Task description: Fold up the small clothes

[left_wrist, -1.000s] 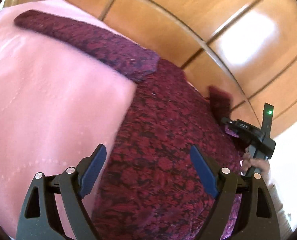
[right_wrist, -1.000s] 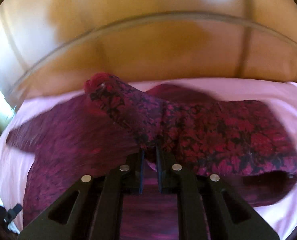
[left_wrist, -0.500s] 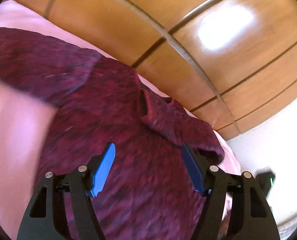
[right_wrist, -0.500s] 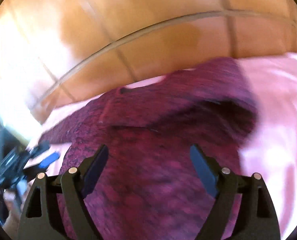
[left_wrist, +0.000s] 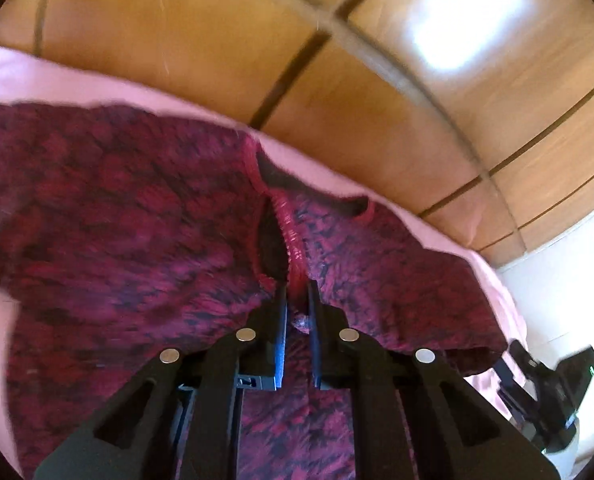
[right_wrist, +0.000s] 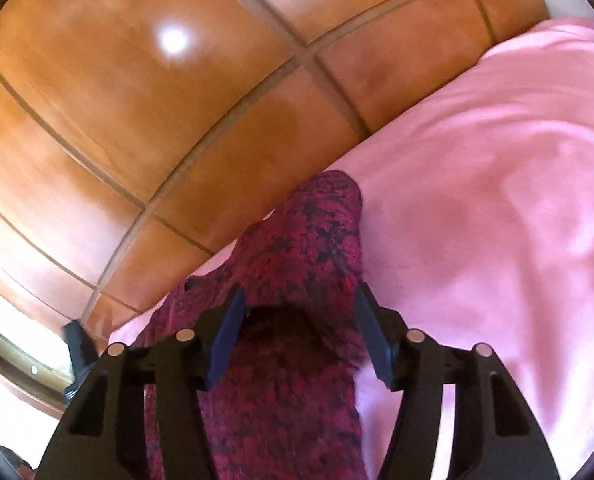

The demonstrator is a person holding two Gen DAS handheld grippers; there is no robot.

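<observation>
A dark red patterned knit garment (left_wrist: 137,240) is spread on a pink bedcover (right_wrist: 497,200), with wooden panelling (left_wrist: 217,40) behind at twelve o'clock. The left gripper (left_wrist: 297,300) is clenched on the garment's ribbed neckline edge, probably so that part can be lifted for a fold. The right gripper (right_wrist: 297,320) is held released, its jaws straddling a sleeve (right_wrist: 317,232) without pinching it. No writing or brand can be read.

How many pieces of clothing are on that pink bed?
1 that I can see: a dark red patterned sweater spread on the pink bedcover. The left claw pinches its ribbed edge; the open right claw straddles another part. More may lie outside both views.
</observation>
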